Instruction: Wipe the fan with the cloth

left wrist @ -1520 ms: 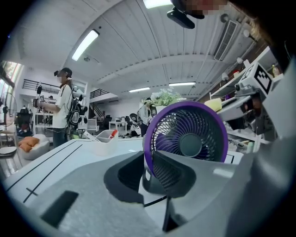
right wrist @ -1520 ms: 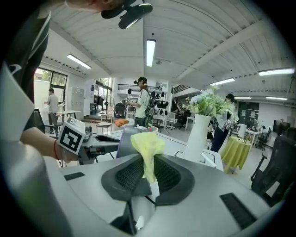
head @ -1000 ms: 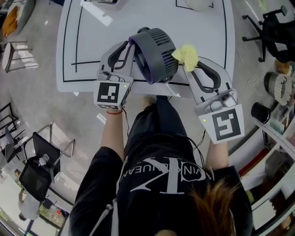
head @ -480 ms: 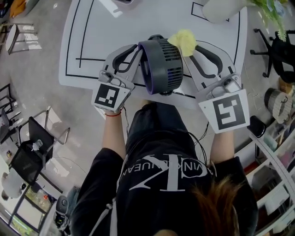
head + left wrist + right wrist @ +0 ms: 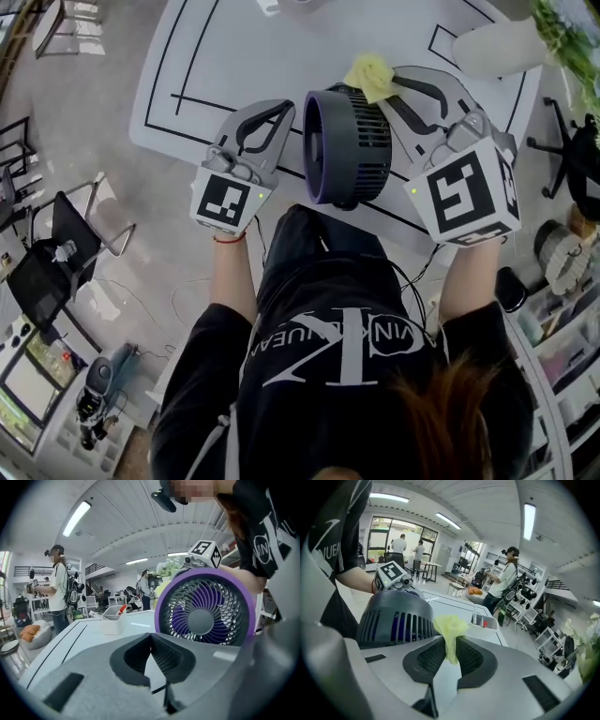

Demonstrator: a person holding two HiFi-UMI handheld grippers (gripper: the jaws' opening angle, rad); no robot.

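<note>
Desk fan (image 5: 349, 145) on white table (image 5: 234, 56), a gripper on each side, yellow cloth (image 5: 368, 71) at its rear rim
Head view: fan stands at the table's near edge, purple front ring facing 9 o'clock; left gripper (image 5: 283, 108) at 9 o'clock of the fan, apart from it; right gripper (image 5: 392, 82) at 3 o'clock, cloth at 1 o'clock. Left gripper view: left gripper (image 5: 151, 637) jaws have just been closing, tips pressed together, nothing between them; fan (image 5: 205, 616) front at 1 o'clock beyond the tips, white tub (image 5: 110, 620) at 10 o'clock. Right gripper view: right gripper (image 5: 449, 641) jaws pinch the cloth (image 5: 450, 626), bunched above the tips at 12 o'clock; fan (image 5: 393, 616) rear housing at 10 o'clock, just beside the cloth, contact not discernible
</note>
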